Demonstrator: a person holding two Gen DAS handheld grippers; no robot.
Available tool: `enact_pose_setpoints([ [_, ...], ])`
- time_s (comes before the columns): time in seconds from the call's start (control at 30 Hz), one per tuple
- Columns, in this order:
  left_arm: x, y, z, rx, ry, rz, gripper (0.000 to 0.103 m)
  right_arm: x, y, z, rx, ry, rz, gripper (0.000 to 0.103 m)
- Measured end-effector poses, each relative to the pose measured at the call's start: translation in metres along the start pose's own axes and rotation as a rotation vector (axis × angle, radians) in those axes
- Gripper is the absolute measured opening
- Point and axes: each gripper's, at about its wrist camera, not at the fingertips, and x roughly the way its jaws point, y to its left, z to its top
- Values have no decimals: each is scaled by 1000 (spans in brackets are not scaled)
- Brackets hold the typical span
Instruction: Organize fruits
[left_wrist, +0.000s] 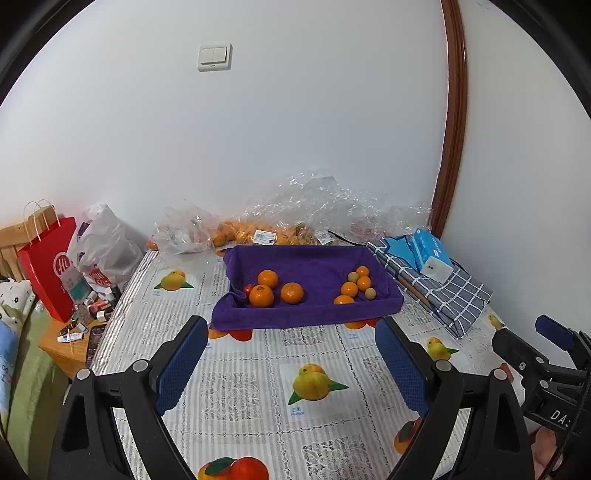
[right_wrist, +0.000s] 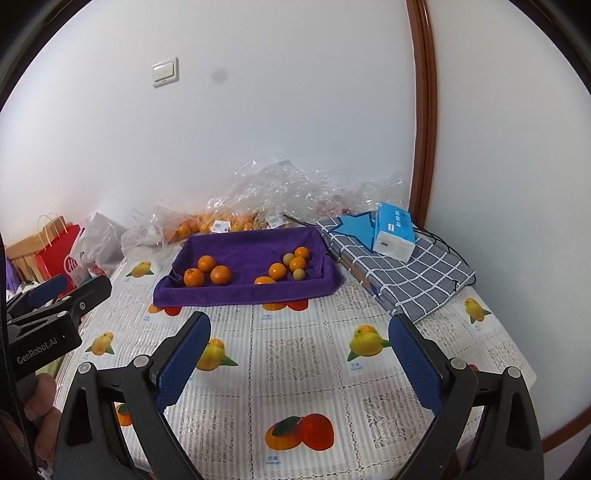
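A purple cloth-lined tray (left_wrist: 306, 317) (right_wrist: 240, 295) sits mid-table. In its left part lie three large oranges (left_wrist: 261, 295) (right_wrist: 194, 277) and a small red fruit (left_wrist: 248, 289). In its right part lie several small oranges (left_wrist: 349, 289) (right_wrist: 277, 270) and two small pale green-yellow fruits (left_wrist: 370, 293) (right_wrist: 299, 274). My left gripper (left_wrist: 291, 332) is open and empty, in front of the tray above the tablecloth. My right gripper (right_wrist: 300, 332) is open and empty, in front of the tray. Each gripper shows at the other view's edge.
Clear plastic bags with more oranges (left_wrist: 258, 230) (right_wrist: 218, 223) lie behind the tray by the wall. A folded checked cloth (left_wrist: 443, 291) (right_wrist: 402, 273) with a blue tissue box (left_wrist: 432, 253) (right_wrist: 393, 230) lies right. A red paper bag (left_wrist: 48, 266) and clutter stand left.
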Motion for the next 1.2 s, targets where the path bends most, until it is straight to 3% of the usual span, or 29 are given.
enact_pose_setpoints([
  [1.2,-6,2,1,-1,-19,-25,92,0,-3,-1,11,-4,-25,96],
])
